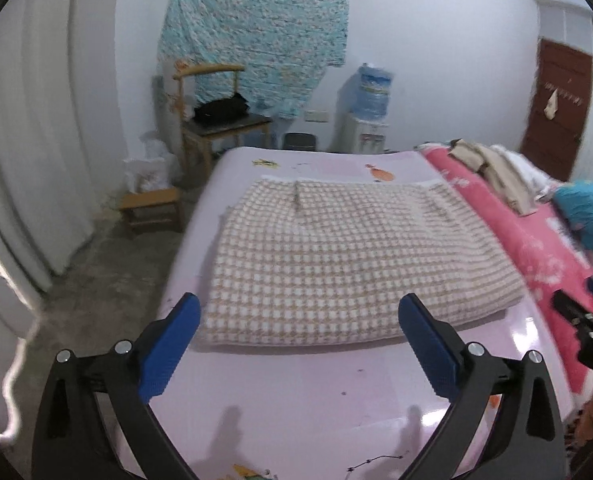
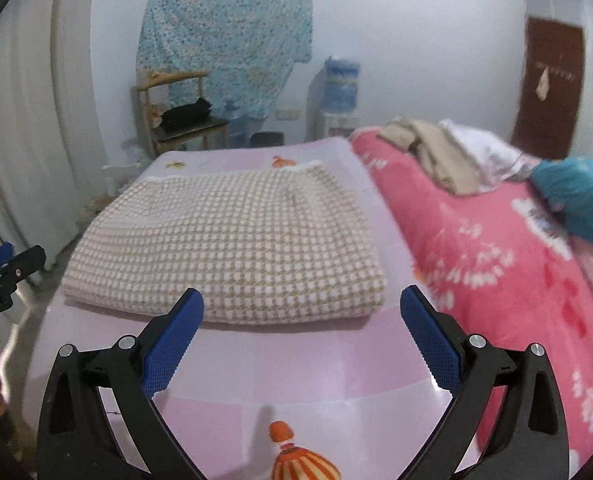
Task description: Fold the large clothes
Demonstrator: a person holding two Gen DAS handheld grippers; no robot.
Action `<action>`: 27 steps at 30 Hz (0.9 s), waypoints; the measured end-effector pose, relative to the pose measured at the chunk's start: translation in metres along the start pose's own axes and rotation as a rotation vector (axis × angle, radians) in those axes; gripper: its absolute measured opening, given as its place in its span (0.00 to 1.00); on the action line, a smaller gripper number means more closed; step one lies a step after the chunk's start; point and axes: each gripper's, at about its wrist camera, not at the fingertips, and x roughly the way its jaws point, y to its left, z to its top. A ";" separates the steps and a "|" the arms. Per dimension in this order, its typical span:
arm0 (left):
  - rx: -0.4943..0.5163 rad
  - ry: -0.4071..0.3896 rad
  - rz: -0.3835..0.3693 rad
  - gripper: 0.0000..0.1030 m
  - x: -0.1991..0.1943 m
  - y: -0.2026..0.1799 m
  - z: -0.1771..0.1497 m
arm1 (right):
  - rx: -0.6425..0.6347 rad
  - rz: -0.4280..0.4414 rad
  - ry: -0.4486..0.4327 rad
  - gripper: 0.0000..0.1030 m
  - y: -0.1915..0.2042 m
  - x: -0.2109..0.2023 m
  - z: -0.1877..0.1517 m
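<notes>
A beige-and-white checked garment (image 1: 336, 256) lies folded into a flat rectangle on the pink table surface (image 1: 296, 392); it also shows in the right wrist view (image 2: 232, 248). My left gripper (image 1: 299, 306) is open and empty, hovering just in front of the garment's near edge. My right gripper (image 2: 302, 298) is open and empty too, just short of the garment's near right corner. The right gripper's tip (image 1: 576, 316) shows at the right edge of the left wrist view, and the left gripper's body (image 2: 4, 276) at the left edge of the right wrist view.
A pink blanket (image 2: 496, 264) with a pile of beige, white and teal clothes (image 2: 456, 152) lies to the right. Beyond the table stand a wooden chair (image 1: 216, 120), a small stool (image 1: 152, 208), a water dispenser (image 1: 370, 112) and a brown door (image 1: 556, 112).
</notes>
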 end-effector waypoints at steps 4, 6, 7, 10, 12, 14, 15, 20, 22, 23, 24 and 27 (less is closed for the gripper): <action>0.021 0.001 0.053 0.95 -0.006 -0.013 0.002 | -0.019 -0.064 -0.056 0.92 0.007 -0.015 0.000; 0.011 0.003 0.069 0.95 -0.009 -0.016 0.003 | -0.018 -0.075 -0.067 0.92 0.008 -0.019 0.001; 0.013 0.002 0.078 0.95 -0.010 -0.019 0.004 | -0.017 -0.068 -0.067 0.92 0.008 -0.020 0.001; 0.035 0.010 0.097 0.95 -0.008 -0.026 0.006 | 0.019 0.008 -0.052 0.92 0.005 -0.020 0.001; 0.067 0.039 0.099 0.95 -0.004 -0.034 0.006 | 0.042 0.045 -0.023 0.92 0.002 -0.017 0.000; 0.068 0.078 0.095 0.95 0.000 -0.038 0.004 | 0.042 0.050 0.019 0.92 0.003 -0.010 -0.001; 0.058 0.096 0.088 0.95 0.003 -0.039 0.003 | 0.037 0.048 0.041 0.92 0.005 -0.007 -0.003; 0.038 0.151 0.108 0.95 0.013 -0.039 -0.002 | 0.034 0.050 0.113 0.92 0.011 0.008 -0.009; 0.041 0.160 0.115 0.95 0.015 -0.038 -0.002 | 0.051 0.069 0.132 0.92 0.013 0.009 -0.012; 0.040 0.167 0.113 0.95 0.017 -0.037 -0.003 | 0.063 0.087 0.144 0.92 0.014 0.011 -0.013; 0.039 0.172 0.114 0.95 0.018 -0.037 -0.004 | 0.074 0.101 0.155 0.92 0.016 0.013 -0.013; 0.026 0.188 0.110 0.95 0.021 -0.034 -0.005 | 0.081 0.121 0.189 0.92 0.021 0.018 -0.016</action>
